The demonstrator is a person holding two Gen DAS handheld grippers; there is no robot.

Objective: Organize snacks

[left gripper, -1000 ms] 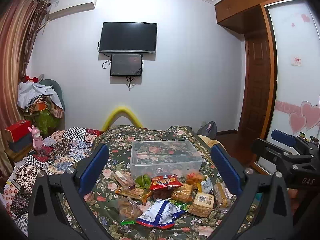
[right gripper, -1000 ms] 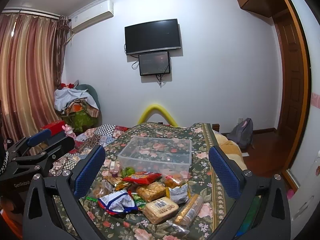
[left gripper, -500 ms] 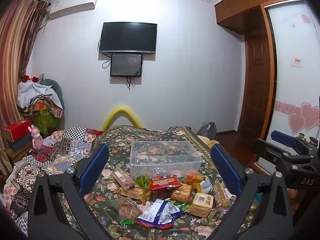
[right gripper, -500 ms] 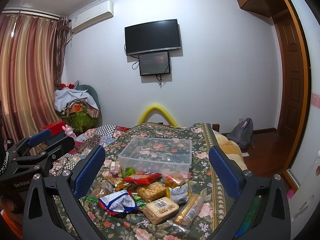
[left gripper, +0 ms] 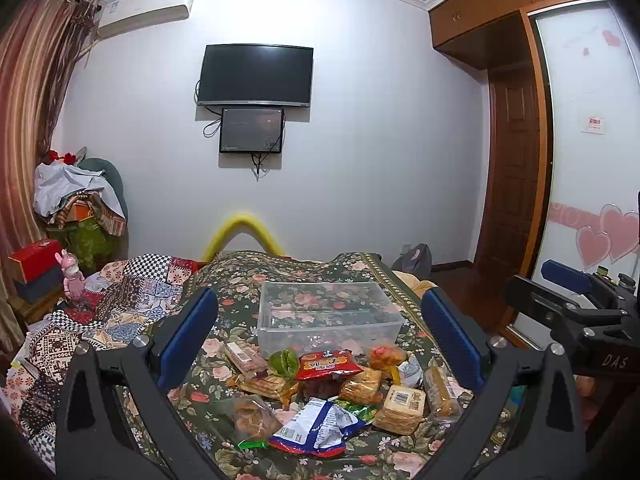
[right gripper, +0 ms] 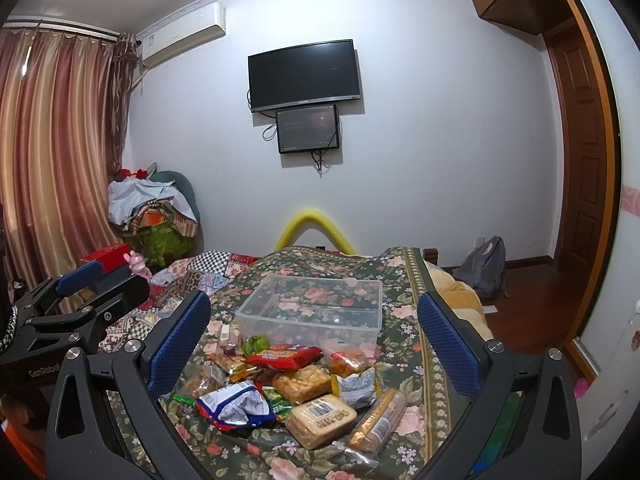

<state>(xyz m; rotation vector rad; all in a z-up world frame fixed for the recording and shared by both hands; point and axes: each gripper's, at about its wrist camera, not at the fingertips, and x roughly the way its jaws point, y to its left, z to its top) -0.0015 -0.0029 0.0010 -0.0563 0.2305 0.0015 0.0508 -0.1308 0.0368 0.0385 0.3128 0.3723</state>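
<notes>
A clear plastic bin (left gripper: 328, 314) (right gripper: 316, 312) stands empty on the floral bedspread. In front of it lies a pile of snack packets: a red bag (left gripper: 328, 364) (right gripper: 282, 357), a blue and white bag (left gripper: 316, 428) (right gripper: 234, 404), a square cracker pack (left gripper: 402, 408) (right gripper: 320, 420) and a long biscuit tube (right gripper: 378, 420). My left gripper (left gripper: 320, 344) is open and empty, held above and short of the pile. My right gripper (right gripper: 314, 340) is open and empty too. Each gripper shows at the edge of the other's view.
A patchwork quilt (left gripper: 120, 300) covers the bed's left side. Clothes are heaped on a chair (right gripper: 156, 216) by the curtain. A backpack (right gripper: 486, 268) sits on the wood floor at the right, near the door. A TV (left gripper: 256, 76) hangs on the far wall.
</notes>
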